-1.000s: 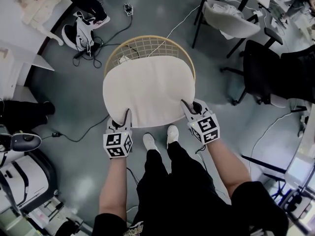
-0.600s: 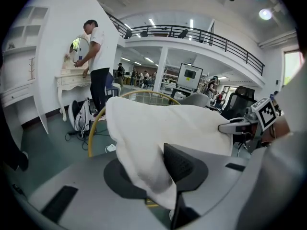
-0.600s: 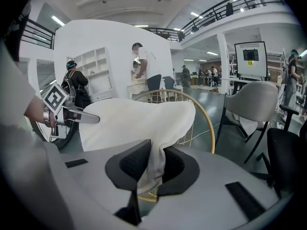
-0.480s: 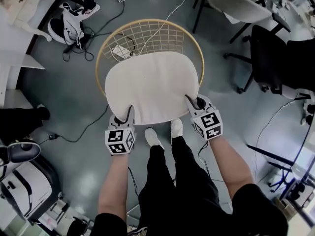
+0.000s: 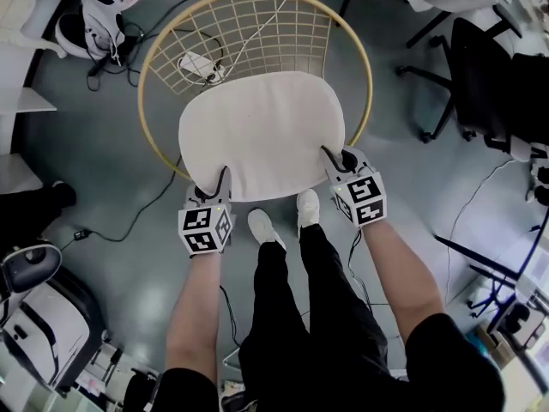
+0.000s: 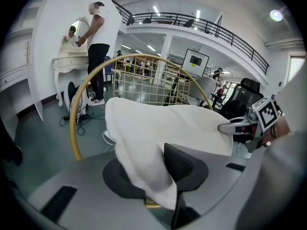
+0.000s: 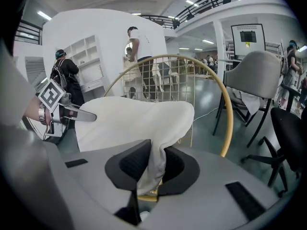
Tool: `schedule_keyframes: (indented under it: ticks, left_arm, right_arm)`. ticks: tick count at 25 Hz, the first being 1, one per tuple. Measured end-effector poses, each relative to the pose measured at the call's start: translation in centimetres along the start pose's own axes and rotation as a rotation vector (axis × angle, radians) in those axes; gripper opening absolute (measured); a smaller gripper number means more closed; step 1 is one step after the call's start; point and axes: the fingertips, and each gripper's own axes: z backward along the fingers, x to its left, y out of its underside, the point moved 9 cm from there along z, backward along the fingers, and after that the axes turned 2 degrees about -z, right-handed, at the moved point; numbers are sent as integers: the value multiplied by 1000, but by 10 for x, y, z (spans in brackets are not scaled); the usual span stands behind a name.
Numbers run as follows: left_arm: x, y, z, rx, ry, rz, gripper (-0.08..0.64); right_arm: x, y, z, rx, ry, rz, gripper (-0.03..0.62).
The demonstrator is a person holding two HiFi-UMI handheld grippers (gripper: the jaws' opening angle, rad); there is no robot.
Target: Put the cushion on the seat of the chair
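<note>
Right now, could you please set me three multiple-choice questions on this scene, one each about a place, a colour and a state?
1. Where is the cushion? A on the floor; B held over the chair; C on a desk.
2. What colour is the chair's frame? A gold; B red; C blue.
3. The right gripper is: A open, empty; B shut on a cable; C shut on the cushion.
Answers: 1 B, the head view shows it over the chair; 2 A, the frame is gold; 3 C, its jaws pinch the cushion.

White cushion (image 6: 163, 123) pinched in the left claw (image 6: 153, 176) — gold wire chair (image 6: 74, 128) behind.
</note>
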Motion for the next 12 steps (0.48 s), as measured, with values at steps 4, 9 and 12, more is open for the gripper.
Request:
schedule_keyframes:
  ticks: [4, 9, 12]
  left_arm:
    - [8, 15, -22, 20, 11, -8, 124]
    - [14, 27, -44, 56, -1, -1, 130]
    - [16, 30, -52, 72, -15, 1, 135]
  right_arm:
    - [-5, 18, -21, 27, 18, -14, 55]
    - [-9, 33, -44, 61, 54, -21, 55]
    - [-10, 39, -52, 78, 75, -25, 55]
